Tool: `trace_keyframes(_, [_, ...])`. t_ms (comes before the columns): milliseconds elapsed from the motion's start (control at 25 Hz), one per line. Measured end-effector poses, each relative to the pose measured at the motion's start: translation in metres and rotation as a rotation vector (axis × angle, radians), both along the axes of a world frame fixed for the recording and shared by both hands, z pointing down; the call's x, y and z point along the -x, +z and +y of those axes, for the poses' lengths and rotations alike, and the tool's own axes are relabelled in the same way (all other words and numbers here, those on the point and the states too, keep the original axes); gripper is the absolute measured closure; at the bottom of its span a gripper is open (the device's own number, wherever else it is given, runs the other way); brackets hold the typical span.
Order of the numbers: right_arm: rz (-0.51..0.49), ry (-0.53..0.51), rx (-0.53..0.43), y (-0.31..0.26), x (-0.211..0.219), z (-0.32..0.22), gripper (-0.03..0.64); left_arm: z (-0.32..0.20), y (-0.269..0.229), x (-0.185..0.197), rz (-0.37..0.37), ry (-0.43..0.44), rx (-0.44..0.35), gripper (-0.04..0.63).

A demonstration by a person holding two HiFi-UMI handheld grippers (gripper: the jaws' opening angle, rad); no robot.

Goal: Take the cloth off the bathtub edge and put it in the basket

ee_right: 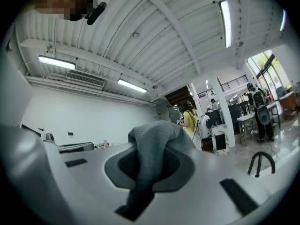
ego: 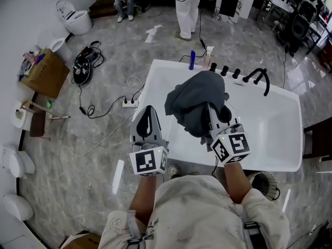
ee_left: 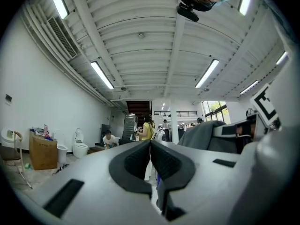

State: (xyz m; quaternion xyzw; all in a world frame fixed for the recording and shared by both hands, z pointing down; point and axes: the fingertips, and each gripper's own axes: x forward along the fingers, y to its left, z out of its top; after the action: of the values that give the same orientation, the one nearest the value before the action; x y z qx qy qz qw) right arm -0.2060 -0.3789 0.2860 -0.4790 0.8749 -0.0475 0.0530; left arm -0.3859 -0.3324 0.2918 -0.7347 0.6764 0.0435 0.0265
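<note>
A dark grey cloth (ego: 193, 101) hangs bunched in the air over the white bathtub (ego: 280, 134). My right gripper (ego: 211, 112) is shut on it. In the right gripper view the cloth (ee_right: 153, 146) drapes over both jaws and down between them, hiding the fingertips of the right gripper (ee_right: 150, 168). My left gripper (ego: 148, 122) is held beside the tub's left rim, level with the right one and apart from the cloth. Its jaws are shut with nothing between them, as the left gripper (ee_left: 150, 146) view shows. A round woven basket (ego: 265, 182) stands on the floor by my right elbow.
Bottles (ego: 192, 59) and a black faucet (ego: 260, 78) line the tub's far rim. A power strip (ego: 129, 104) with cables lies on the floor to the left, near a black bag (ego: 83, 66), a cardboard box (ego: 45, 72) and toilets (ego: 75, 18). People (ego: 187, 9) stand at the back.
</note>
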Motion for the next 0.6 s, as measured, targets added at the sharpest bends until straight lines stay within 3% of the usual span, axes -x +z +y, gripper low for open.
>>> trace_keyframes(160, [0.017,0.102,-0.159,-0.037,-0.013,0.005,0.597,-0.004,-0.019,0.0,-0.005,0.034,-0.037,0.591])
trace_keyframes(280, [0.026,0.165,-0.225,-0.054,-0.021,0.009,0.597,-0.009,-0.033,-0.004,-0.016,0.071,-0.071,0.591])
trace_keyframes(600, [0.041,0.349,-0.209,-0.051,-0.058,0.015,0.597,-0.032,-0.039,-0.028,-0.01,0.214,-0.099,0.591])
